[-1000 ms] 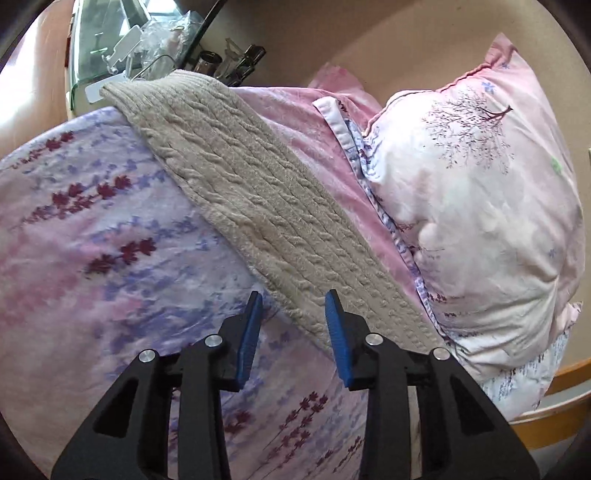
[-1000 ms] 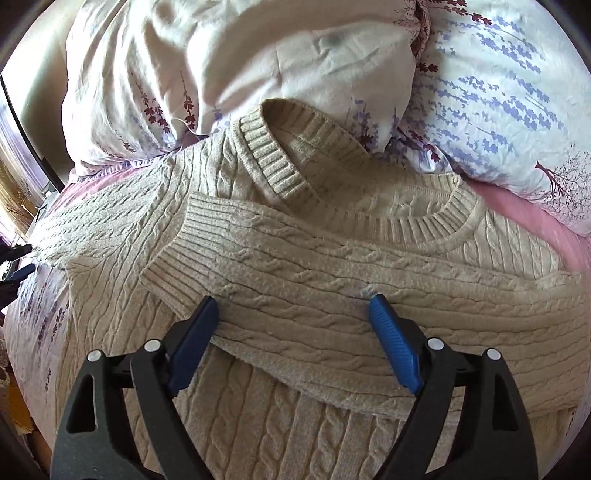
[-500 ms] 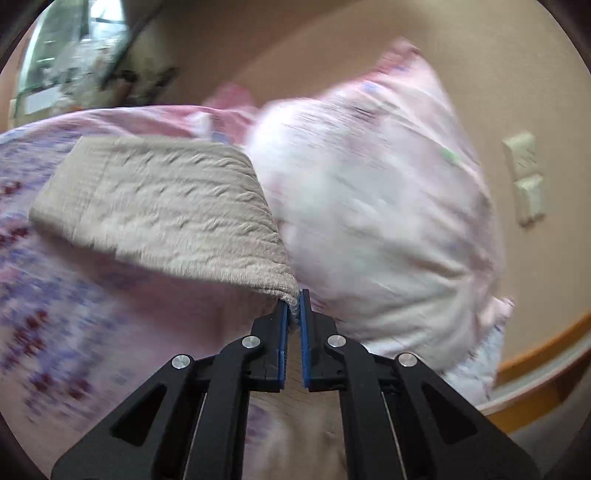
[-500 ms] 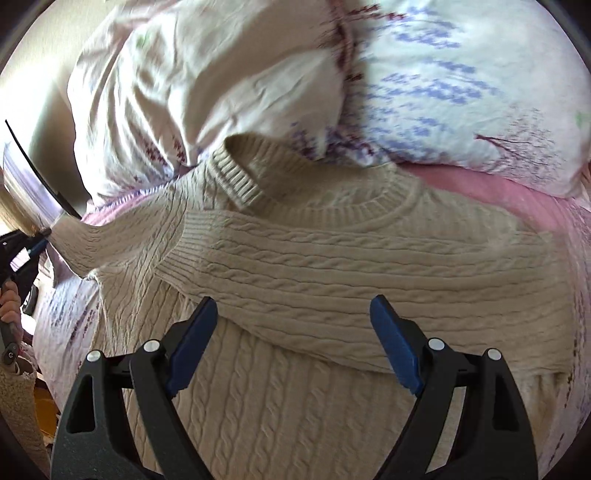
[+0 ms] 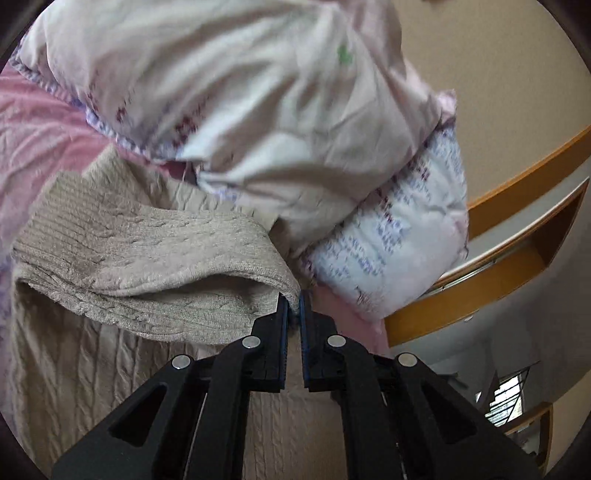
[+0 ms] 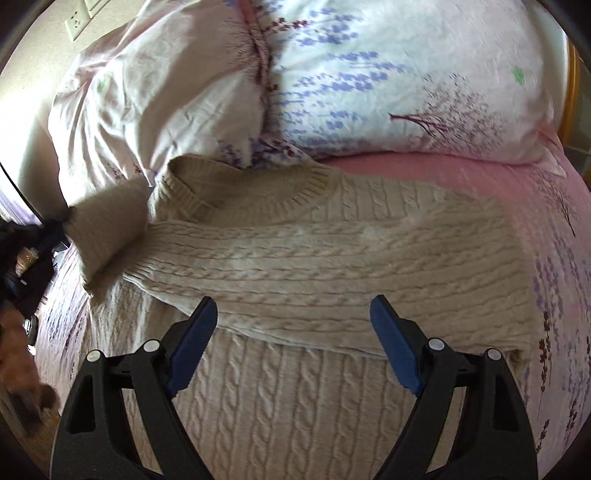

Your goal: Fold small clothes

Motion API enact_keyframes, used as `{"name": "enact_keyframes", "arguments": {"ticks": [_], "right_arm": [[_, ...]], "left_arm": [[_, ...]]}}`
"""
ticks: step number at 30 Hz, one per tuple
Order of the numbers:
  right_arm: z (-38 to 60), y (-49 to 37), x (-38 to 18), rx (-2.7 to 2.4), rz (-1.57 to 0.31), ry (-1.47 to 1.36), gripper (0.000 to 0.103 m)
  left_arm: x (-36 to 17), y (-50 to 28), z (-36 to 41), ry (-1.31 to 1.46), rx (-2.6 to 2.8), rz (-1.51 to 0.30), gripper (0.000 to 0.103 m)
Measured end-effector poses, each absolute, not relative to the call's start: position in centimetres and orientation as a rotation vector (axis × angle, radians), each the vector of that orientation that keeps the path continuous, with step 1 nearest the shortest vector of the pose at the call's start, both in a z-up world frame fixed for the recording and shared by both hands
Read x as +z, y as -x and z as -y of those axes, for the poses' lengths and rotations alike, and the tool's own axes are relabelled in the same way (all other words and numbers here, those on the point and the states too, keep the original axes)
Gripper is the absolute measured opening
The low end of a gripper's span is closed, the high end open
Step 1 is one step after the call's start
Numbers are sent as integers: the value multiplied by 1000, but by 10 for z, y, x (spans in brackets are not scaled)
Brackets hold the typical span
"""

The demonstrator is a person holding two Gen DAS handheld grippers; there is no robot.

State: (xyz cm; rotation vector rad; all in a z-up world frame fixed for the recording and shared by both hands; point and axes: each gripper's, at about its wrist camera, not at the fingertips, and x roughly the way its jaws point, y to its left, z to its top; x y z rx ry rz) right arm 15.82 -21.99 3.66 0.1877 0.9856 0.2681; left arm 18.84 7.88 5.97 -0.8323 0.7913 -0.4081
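Note:
A beige cable-knit sweater (image 6: 295, 398) lies on the bed, collar toward the pillows, with one sleeve folded flat across its chest (image 6: 332, 269). My left gripper (image 5: 292, 306) is shut on the cuff end of the other sleeve (image 5: 147, 266) and holds it lifted over the sweater body. In the right wrist view that lifted sleeve (image 6: 107, 229) hangs at the left edge, pinched by the left gripper (image 6: 62, 221). My right gripper (image 6: 293, 314) hovers open above the folded sleeve, nothing between its fingers.
Two floral pillows (image 6: 406, 81) (image 6: 147, 103) lean against the wall behind the collar. A pink floral bedspread (image 6: 546, 229) covers the bed. A wooden bed frame (image 5: 498, 266) shows at the right in the left wrist view. A wall socket (image 6: 75, 24) sits at upper left.
The left gripper closed on the sleeve end, then lifted and carried it across toward the sweater body and pillows. The right gripper stayed open and drifted back, showing more of the sweater.

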Motion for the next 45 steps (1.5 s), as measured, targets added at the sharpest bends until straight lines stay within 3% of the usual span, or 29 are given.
{"name": "enact_keyframes", "arguments": {"ticks": [7,8,9,10,11,12,15,19,24,31,35,39,45], "right_arm": [[226,-157,34,259,-974,-174,85],[226,-157,36,264,-966,-171,85],[224,-156,39,272,-949,-160,85],[223,-153,44,280,-932,-148,84],[218,-154,49,291,-915,-133,82],[214,-153,53,306,-899,-119,80],[187,-149,69,397,-835,-60,68],[114,-142,85,591,-756,67,60],[13,-143,74,763,-748,246,41],[-69,-147,43,804,-790,387,41],[-88,-150,35,779,-799,419,35],[-84,-155,33,791,-825,345,5],[-44,-166,54,747,-807,148,4]], "left_arm": [[19,-201,-18,610,-366,-990,6],[20,-200,-17,587,-378,-995,14],[23,-198,-17,575,-404,-998,34],[26,-195,-20,576,-451,-1005,46],[31,-189,-27,572,-474,-1014,69],[36,-179,-38,551,-460,-1012,77],[52,-156,-71,478,-408,-961,77],[67,-138,-140,421,-177,-907,73],[73,-122,-198,412,35,-870,70],[67,-101,-244,450,121,-864,70],[62,-100,-252,462,120,-880,70],[57,-102,-251,473,97,-896,71],[54,-108,-243,458,71,-908,71]]}}
